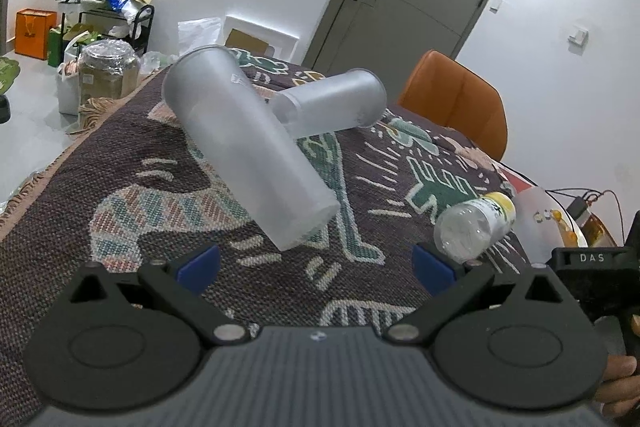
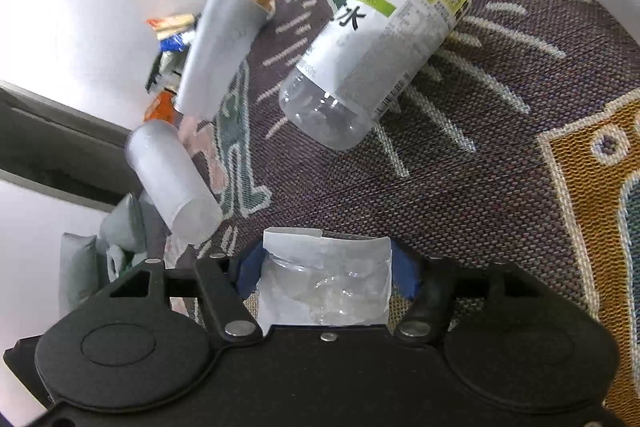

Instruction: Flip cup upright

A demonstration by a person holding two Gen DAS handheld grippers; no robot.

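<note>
The near cup is lying on its side on the cloth just ahead of the wide-open, empty left gripper, base toward it, while the right gripper is clamping a clear plastic piece.

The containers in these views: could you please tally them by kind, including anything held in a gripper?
Frosted cups, lying on their sides: 2
Lemon-label bottle, lying down: 1
Clear labelled container, held in the right gripper: 1
Total: 4
</note>
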